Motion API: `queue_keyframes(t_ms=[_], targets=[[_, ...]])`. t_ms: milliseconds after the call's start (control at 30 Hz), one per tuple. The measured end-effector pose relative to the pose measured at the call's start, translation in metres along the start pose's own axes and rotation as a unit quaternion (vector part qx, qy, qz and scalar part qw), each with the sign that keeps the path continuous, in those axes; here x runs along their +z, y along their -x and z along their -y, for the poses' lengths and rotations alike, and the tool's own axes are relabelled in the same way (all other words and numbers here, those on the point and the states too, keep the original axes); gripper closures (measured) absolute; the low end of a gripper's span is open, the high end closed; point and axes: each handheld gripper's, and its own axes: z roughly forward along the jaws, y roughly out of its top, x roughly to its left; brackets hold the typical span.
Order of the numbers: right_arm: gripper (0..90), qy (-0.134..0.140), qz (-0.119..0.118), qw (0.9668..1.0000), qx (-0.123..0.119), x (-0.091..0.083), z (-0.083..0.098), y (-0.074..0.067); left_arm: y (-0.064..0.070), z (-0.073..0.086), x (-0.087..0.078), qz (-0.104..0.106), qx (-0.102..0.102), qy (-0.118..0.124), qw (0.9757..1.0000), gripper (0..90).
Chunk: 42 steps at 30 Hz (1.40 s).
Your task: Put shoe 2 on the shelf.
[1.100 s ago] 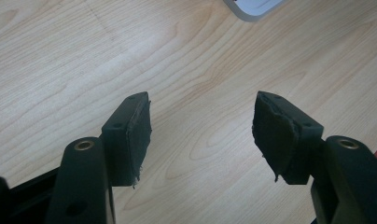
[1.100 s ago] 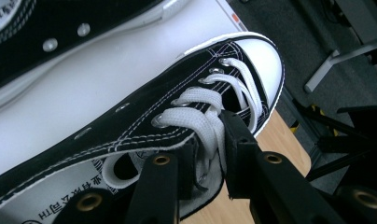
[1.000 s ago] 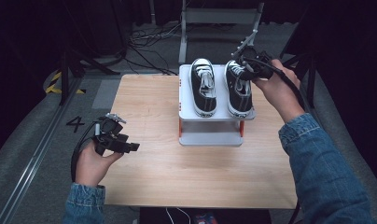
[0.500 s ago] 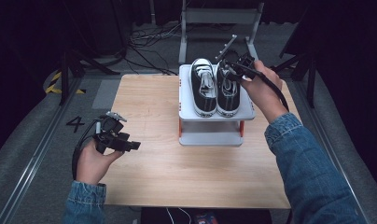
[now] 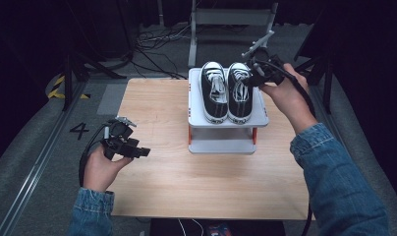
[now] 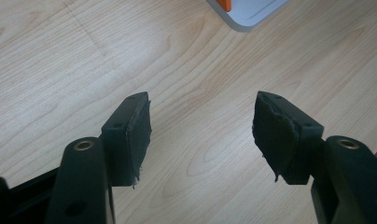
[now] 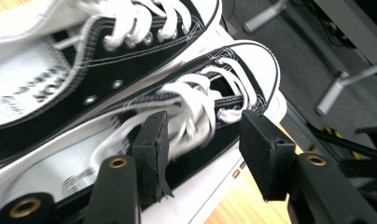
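Observation:
Two black canvas sneakers with white laces stand side by side, toes away from me, on a small white rack (image 5: 226, 135) at the far middle of the wooden table (image 5: 186, 187). My right gripper (image 5: 253, 78) is at the far right side of the right sneaker (image 5: 240, 98). Its jaws have just been opening and now straddle the right sneaker's (image 7: 224, 79) side wall and laces without pressing, midway at the right gripper (image 7: 207, 149). The left sneaker (image 5: 213, 96) touches its mate. My left gripper (image 5: 142, 151) hovers open over bare wood at the table's left, the left gripper (image 6: 203, 135) holding nothing.
Past the table's far edge stand grey metal frame legs (image 5: 258, 46) among cables on the dark floor. A painted 4 (image 5: 79, 130) marks the floor at the left. The rack's corner (image 6: 252, 11) lies ahead of the left gripper.
The right hand slid the right sneaker left until it met the other one, then its jaws opened off it. The left hand kept still.

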Motion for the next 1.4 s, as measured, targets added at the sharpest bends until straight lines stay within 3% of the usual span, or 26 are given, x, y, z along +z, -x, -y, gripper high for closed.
queue_keyframes(t_ms=[67,167,333,367,400,433,533,567,600,767,800,900,967,1033,1133,1300,1333,1400], targets=[[54.8,0.011,-0.025,0.9996,0.012,-0.010,0.008,0.004,0.000,0.000,0.001,0.003,0.003,-0.006,1.0000,37.8],[53.2,0.013,-0.033,0.9991,0.021,-0.022,0.022,0.006,0.000,0.001,0.002,0.000,0.000,-0.005,1.0000,37.9],[48.1,0.036,-0.051,0.9973,0.040,-0.042,0.060,0.010,0.000,0.002,0.001,-0.001,-0.005,-0.005,1.0000,37.8],[48.1,0.036,-0.051,0.9973,0.040,-0.042,0.060,0.010,0.001,0.003,0.001,-0.003,-0.004,-0.005,1.0000,37.8],[47.3,0.036,-0.058,0.9964,0.050,-0.047,0.078,0.012,0.003,0.002,0.000,-0.017,0.004,0.003,0.9998,38.4],[47.3,0.036,-0.058,0.9964,0.050,-0.047,0.078,0.012,0.003,0.002,0.000,-0.017,0.004,0.003,0.9998,38.5],[45.7,0.034,-0.068,0.9953,0.060,-0.053,0.109,0.011,0.009,0.000,-0.001,-0.015,0.026,0.011,0.9995,38.3],[45.7,0.034,-0.068,0.9953,0.060,-0.053,0.109,0.011,0.010,0.000,-0.001,-0.013,0.031,0.010,0.9994,38.3],[44.8,0.034,-0.070,0.9947,0.068,-0.054,0.123,0.010,0.013,-0.001,-0.001,-0.009,0.026,0.008,0.9996,37.9],[44.1,0.029,-0.070,0.9935,0.084,-0.052,0.150,0.009,0.012,-0.001,0.002,-0.010,0.028,0.002,0.9996,37.8],[44.0,0.022,-0.074,0.9927,0.093,-0.048,0.168,0.007,0.012,-0.001,0.002,-0.009,0.029,0.004,0.9995,37.9],[43.8,0.015,-0.072,0.9922,0.100,-0.045,0.183,0.007,0.013,-0.002,0.002,-0.003,0.029,0.006,0.9996,37.8],[43.2,0.009,-0.073,0.9901,0.120,-0.039,0.205,0.008,0.013,-0.003,0.002,-0.005,0.034,0.008,0.9994,37.9],[42.9,0.010,-0.076,0.9886,0.130,-0.036,0.216,0.008,0.014,-0.004,0.003,-0.006,0.033,0.010,0.9994,37.9],[41.6,0.015,-0.100,0.9846,0.143,-0.029,0.233,0.007,0.014,-0.005,0.004,-0.002,0.035,0.005,0.9994,37.8],[40.3,0.010,-0.099,0.9830,0.154,-0.017,0.252,0.001,0.014,-0.005,0.006,-0.002,0.033,0.001,0.9994,36.8],[40.3,0.009,-0.100,0.9816,0.162,-0.014,0.256,0.001,0.014,-0.005,0.007,-0.003,0.032,0.002,0.9995,36.7],[40.3,0.012,-0.121,0.9747,0.188,-0.008,0.266,0.001,0.013,-0.005,0.007,0.001,0.031,-0.002,0.9995,36.5]])
